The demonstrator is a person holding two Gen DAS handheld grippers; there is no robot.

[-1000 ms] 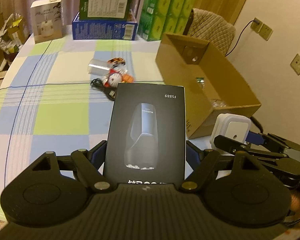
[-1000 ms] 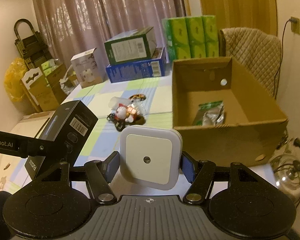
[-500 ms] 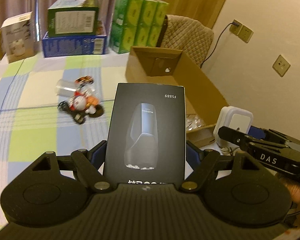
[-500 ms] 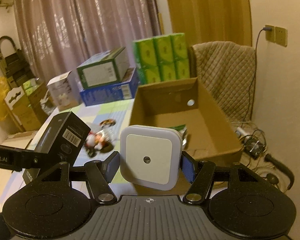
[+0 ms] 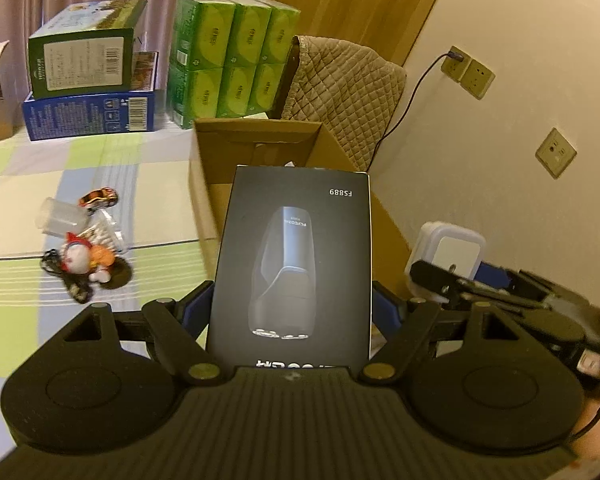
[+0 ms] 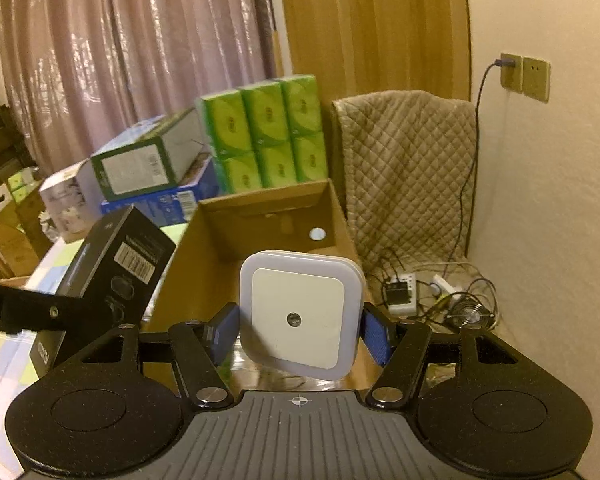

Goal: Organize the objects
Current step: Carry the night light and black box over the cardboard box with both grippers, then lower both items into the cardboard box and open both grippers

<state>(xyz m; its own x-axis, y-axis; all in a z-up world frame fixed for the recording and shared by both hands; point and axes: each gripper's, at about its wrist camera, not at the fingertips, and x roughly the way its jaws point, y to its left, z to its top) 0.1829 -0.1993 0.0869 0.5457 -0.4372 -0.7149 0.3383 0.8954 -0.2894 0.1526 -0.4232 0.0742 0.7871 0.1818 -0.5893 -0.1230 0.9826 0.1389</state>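
Left hand-held gripper clamped on black box, right hand-held gripper clamped on night light, cardboard box ahead

shaver box: black, with a dark grey shaver picture and white letters
night light: white, with a pale bluish edge and a small dark dot
gripper pads: blue
cardboard box: plain brown
tablecloth: checks of green, blue and white
tissue packs: bright green
chair cover: tan, quilted in diamonds
curtain: shiny pinkish purple
toy figure: red, white and orange
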